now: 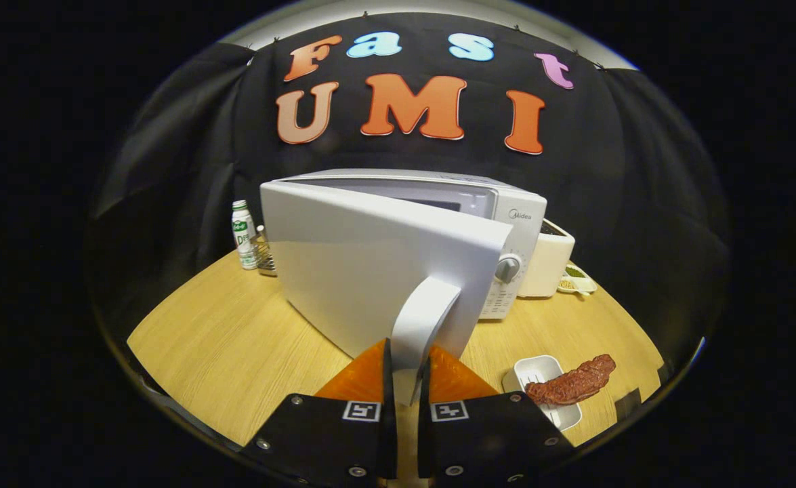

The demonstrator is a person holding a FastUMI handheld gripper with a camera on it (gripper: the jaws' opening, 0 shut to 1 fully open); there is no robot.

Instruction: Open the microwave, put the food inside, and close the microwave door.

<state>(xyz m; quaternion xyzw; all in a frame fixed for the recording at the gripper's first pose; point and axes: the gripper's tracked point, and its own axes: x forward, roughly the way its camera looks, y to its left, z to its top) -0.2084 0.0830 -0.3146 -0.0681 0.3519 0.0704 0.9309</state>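
Door (370, 271): rigid, light, hinged at its far side, standing part open off the microwave (513, 217); best taken by the handle (425, 318).
My claw (406, 379): nearly closed, both fingers pressing the handle's lower end.
Meat (574, 383): likely soft, slick; lies across a white tray (533, 369) on the table (235, 339) beside my fingers.

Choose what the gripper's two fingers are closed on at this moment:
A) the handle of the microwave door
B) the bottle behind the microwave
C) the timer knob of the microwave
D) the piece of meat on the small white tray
A: the gripper has both fingers pressed on the door handle of the partly open microwave.
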